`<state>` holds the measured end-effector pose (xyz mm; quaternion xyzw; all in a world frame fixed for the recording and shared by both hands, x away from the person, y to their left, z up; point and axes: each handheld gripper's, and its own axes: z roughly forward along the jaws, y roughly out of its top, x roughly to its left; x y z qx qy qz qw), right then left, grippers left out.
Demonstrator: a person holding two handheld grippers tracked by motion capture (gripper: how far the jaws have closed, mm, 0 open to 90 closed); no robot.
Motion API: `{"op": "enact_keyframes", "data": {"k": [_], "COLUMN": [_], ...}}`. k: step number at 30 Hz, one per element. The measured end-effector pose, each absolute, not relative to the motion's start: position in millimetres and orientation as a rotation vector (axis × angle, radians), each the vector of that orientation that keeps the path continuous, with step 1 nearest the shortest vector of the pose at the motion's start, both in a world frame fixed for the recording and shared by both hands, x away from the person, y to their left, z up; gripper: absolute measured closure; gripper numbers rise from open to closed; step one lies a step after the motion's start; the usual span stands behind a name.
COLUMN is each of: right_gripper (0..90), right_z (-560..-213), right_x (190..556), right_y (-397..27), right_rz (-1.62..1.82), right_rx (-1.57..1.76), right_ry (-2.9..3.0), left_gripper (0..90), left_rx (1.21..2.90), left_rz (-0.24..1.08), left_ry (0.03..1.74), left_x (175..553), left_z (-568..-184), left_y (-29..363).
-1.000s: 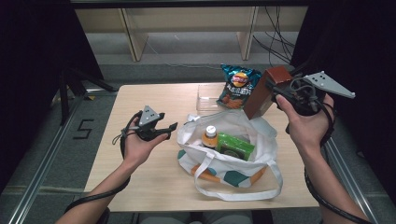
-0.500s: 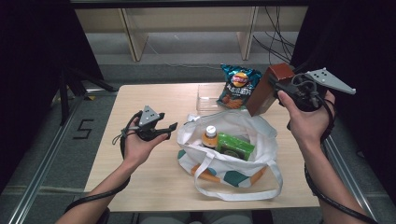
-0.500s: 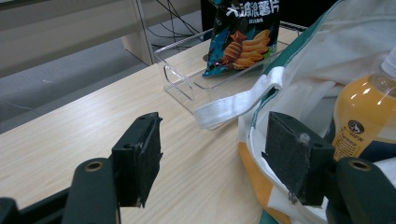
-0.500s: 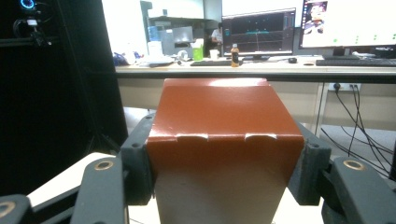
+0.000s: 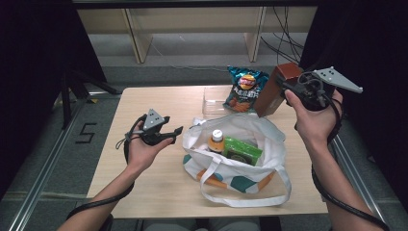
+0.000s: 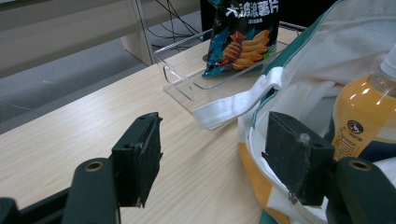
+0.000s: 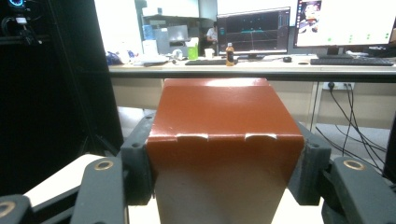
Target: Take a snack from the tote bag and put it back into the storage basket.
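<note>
A white tote bag with teal and orange patches lies open mid-table. Inside it stand an orange juice bottle and a green packet. My left gripper hovers just left of the bag, open and empty; in the left gripper view its jaws frame the bag's white strap and the bottle. My right gripper is shut on a reddish-brown box, held tilted above the table's far right. In the right gripper view the box sits squeezed between both pads.
A clear plastic tray lies at the back of the table with a blue chips bag leaning on it. Wooden shelving stands behind the table. Bare tabletop stretches at front left.
The right hand with the brown box has drifted slightly up and to the right. The left hand and the bag have stayed put.
</note>
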<state>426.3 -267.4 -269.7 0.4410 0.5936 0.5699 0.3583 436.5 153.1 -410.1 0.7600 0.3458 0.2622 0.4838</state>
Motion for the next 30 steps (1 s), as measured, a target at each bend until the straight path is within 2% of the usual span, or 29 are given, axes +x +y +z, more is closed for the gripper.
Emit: {"op": "enact_keyframes", "data": {"k": [30], "right_gripper": [39.8], "right_z": [-276.5], "right_x": [452.7], "right_y": [-260.9], "right_rz": [1.435], "right_rx": [1.169], "right_ry": [1.530], "left_gripper": [35.3], "left_rx": [1.846], "left_rz": [0.634], "left_ry": [0.848], "left_x": [436.9], "left_z": [-410.6], "left_y": [153.7]}}
